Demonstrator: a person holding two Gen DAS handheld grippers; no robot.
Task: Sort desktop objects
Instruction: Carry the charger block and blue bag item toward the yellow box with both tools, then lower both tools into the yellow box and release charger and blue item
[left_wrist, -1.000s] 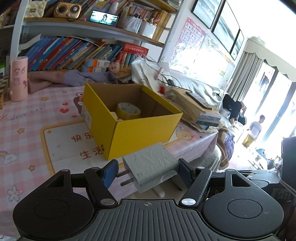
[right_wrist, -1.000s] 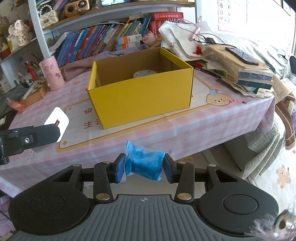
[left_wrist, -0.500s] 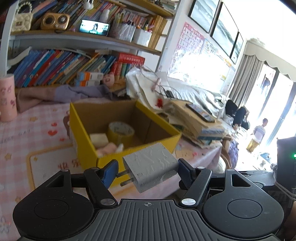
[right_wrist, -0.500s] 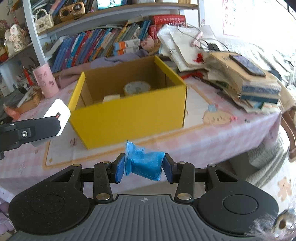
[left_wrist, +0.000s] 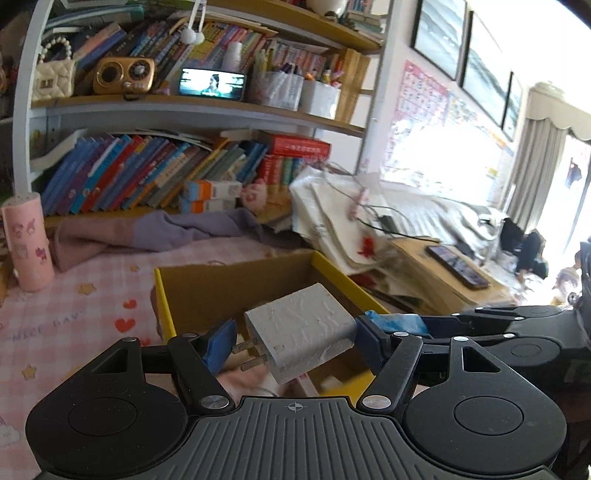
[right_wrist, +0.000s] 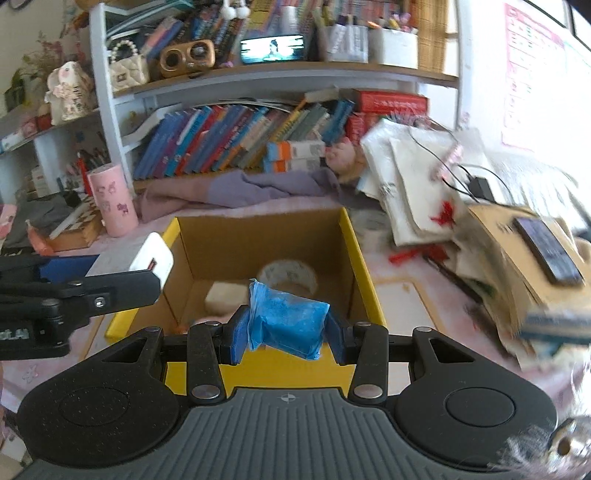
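A white plug-in charger (left_wrist: 301, 326) with two prongs is clamped in my left gripper (left_wrist: 295, 343), held over the near edge of the open yellow box (left_wrist: 162, 295). In the right wrist view my right gripper (right_wrist: 288, 332) is shut on a crumpled blue packet (right_wrist: 286, 319), hovering above the yellow box's (right_wrist: 360, 258) near wall. Inside the box lie a roll of tape (right_wrist: 288, 275) and a pale block (right_wrist: 225, 297). The left gripper (right_wrist: 74, 291) with the charger (right_wrist: 153, 256) shows at the left of the right wrist view; the right gripper's arm (left_wrist: 517, 325) shows at the right of the left wrist view.
The pink checked tablecloth (left_wrist: 74, 306) covers the desk. A pink cylinder (right_wrist: 112, 201) stands at the back left, a purple cloth (right_wrist: 240, 188) lies behind the box. A stack of papers with a phone (right_wrist: 546, 251) crowds the right. Bookshelves (left_wrist: 166, 173) fill the back.
Both grippers have moved forward and up toward the yellow box, from in front of the table edge to over its near wall. Each keeps its grip on its object.
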